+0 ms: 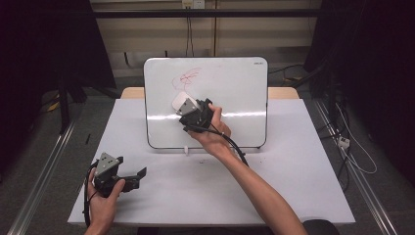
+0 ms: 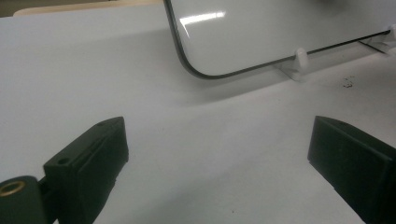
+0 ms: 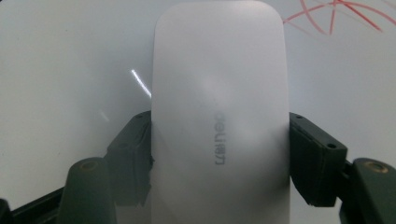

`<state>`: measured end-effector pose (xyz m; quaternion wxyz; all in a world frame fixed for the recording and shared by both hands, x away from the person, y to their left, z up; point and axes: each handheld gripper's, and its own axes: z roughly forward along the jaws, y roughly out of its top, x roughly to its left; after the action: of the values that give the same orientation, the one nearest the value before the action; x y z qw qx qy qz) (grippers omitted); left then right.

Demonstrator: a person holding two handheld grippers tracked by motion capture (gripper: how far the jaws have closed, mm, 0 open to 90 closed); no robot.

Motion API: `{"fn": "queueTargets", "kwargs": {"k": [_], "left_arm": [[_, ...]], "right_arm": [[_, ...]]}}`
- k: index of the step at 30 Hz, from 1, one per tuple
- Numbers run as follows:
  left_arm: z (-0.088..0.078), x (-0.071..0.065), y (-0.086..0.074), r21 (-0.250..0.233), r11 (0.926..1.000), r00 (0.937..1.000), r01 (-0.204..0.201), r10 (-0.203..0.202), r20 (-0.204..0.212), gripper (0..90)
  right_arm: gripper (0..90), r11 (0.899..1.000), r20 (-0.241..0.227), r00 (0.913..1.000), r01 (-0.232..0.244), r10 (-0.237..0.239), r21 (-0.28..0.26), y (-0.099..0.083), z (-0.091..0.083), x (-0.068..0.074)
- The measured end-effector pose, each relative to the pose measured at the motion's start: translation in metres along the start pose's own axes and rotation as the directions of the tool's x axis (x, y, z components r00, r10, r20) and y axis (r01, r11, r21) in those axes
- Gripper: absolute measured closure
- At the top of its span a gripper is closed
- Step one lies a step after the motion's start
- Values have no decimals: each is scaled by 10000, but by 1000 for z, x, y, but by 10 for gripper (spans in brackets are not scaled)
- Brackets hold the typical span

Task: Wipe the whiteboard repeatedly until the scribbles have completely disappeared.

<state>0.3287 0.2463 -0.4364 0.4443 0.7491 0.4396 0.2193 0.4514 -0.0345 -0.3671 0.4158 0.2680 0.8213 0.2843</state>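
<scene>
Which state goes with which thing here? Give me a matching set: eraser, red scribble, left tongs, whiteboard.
Things:
1. eraser
2. red scribble
3. left tongs
4. whiteboard

States:
A. open, with nothing between the jaws, low over the table
B. stands propped up at the far side of the table
C. clamped in the right tongs against the board
D. drawn near the top of the board, just above the eraser

Pairs: 1-C, 2-D, 3-A, 4-B
</scene>
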Motion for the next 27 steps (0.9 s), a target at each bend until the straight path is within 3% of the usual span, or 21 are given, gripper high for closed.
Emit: {"fn": "queueTargets", "kwargs": {"k": [15,27], "left_arm": [[-1,1,0,-108,9999,9999,124,-124,31,50],[-2,2,-1,-118,9998,9999,154,-154,46,50]], "right_arm": [[314,9995,104,9994,-320,319,37,26,8,-23],[315,9922,622,9902,-1240,1247,-157,41,10,-59]]}}
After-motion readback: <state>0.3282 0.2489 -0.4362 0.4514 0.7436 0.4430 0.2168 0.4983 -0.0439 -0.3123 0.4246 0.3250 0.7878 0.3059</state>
